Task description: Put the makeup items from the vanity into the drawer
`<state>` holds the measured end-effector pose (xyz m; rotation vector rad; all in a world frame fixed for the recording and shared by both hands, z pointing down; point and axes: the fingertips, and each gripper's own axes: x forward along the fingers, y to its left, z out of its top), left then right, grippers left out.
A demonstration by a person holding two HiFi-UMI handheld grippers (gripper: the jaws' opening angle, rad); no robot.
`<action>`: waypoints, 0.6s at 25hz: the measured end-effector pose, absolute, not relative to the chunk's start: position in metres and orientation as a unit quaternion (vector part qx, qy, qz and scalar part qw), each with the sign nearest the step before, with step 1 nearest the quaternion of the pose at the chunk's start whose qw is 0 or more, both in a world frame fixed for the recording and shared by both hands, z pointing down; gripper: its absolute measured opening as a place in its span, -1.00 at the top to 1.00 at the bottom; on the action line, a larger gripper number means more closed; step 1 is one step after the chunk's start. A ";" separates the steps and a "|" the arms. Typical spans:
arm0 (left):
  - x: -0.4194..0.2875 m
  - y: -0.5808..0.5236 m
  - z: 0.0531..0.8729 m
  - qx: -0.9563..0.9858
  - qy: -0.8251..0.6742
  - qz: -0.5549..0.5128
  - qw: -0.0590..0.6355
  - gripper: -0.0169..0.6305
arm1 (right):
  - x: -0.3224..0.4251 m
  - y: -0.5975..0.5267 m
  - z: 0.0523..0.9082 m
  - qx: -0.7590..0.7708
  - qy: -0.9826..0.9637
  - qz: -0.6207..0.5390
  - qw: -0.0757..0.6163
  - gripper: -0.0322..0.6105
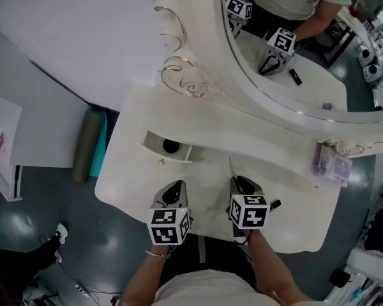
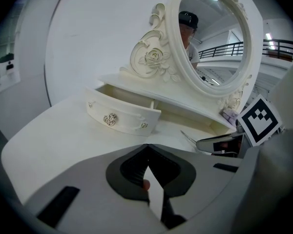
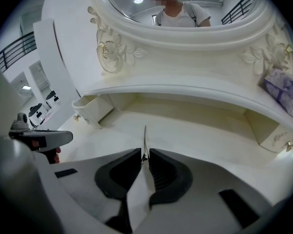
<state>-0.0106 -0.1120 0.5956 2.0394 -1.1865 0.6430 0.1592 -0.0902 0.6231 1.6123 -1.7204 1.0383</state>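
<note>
On the white vanity [image 1: 287, 218], my right gripper [image 1: 238, 182] [image 3: 145, 155] is shut on a thin silvery metal tool [image 3: 145, 138] that pokes forward past the jaw tips toward the mirror [image 1: 231, 168]. To its left my left gripper [image 1: 172, 187] [image 2: 146, 147] is shut with nothing between its pads. The left drawer [image 1: 154, 146] [image 2: 122, 117] stands pulled open ahead of the left gripper, and a round black item [image 1: 171, 146] lies inside it. A small black item [image 1: 274, 204] lies on the top just right of the right gripper.
A big oval mirror [image 1: 293, 50] in an ornate white frame rises at the back. A purple packet [image 1: 332, 163] [image 3: 283, 91] rests on the shelf at the right. A shut small drawer [image 3: 276, 138] sits below it. A green roll [image 1: 89, 145] stands on the floor at the left.
</note>
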 end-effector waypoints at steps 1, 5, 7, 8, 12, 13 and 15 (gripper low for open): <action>-0.013 -0.111 0.594 0.784 -0.458 0.246 0.340 0.93 | 0.158 -0.089 0.621 0.601 -0.642 0.387 0.276 0.70; -0.020 -0.106 0.586 0.784 -0.464 0.241 0.335 0.92 | 0.153 -0.085 0.608 0.600 -0.650 0.383 0.266 0.71; -0.023 -0.103 0.581 0.784 -0.468 0.236 0.332 0.92 | 0.150 -0.083 0.601 0.600 -0.655 0.378 0.262 0.71; -0.024 -0.102 0.578 0.784 -0.470 0.233 0.331 0.93 | 0.149 -0.082 0.597 0.599 -0.658 0.376 0.259 0.71; -0.028 -0.096 0.567 0.786 -0.478 0.218 0.327 0.93 | 0.144 -0.077 0.581 0.598 -0.668 0.366 0.249 0.71; -0.029 -0.094 0.564 0.786 -0.480 0.214 0.325 0.92 | 0.142 -0.076 0.576 0.599 -0.670 0.363 0.246 0.71; -0.031 -0.093 0.557 0.787 -0.485 0.205 0.320 0.93 | 0.139 -0.076 0.567 0.599 -0.676 0.355 0.241 0.71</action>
